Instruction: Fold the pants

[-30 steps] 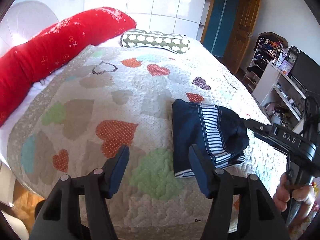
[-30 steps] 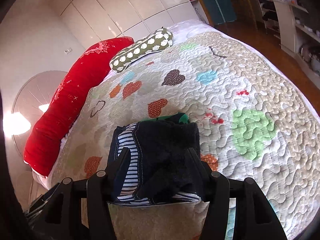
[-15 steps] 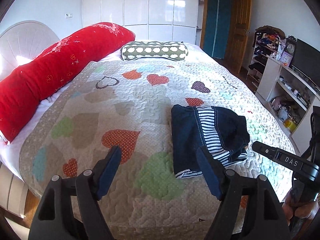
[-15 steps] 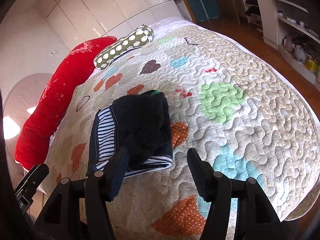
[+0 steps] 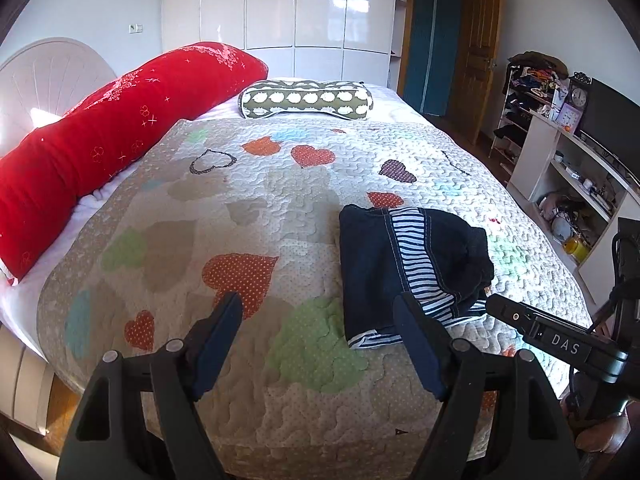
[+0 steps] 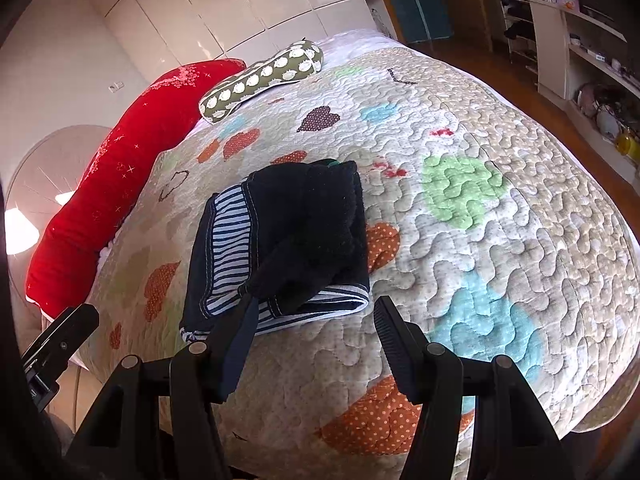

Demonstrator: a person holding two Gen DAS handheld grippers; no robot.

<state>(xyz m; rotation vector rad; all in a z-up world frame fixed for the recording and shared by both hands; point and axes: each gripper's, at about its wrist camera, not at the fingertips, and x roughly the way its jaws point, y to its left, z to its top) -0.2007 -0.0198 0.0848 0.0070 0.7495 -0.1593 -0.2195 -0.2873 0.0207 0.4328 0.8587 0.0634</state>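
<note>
Left tongs [image 5: 318,334]: wide, empty, above the bed's near edge.
Pants [image 5: 404,268]: folded bundle on quilt [image 5: 280,208], toward bed's right side.
Right tongs [image 6: 314,330]: wide, empty, just short of pants.
Progress: prob. done; top layer lumpy.
Fabric: dark denim, striped lining, soft.

Dark navy pants [image 5: 404,268] with a blue-and-white striped lining; beige quilt [image 5: 256,208] with coloured hearts; red bolster [image 5: 108,132]; green cushion [image 5: 306,99] with white spots.
</note>
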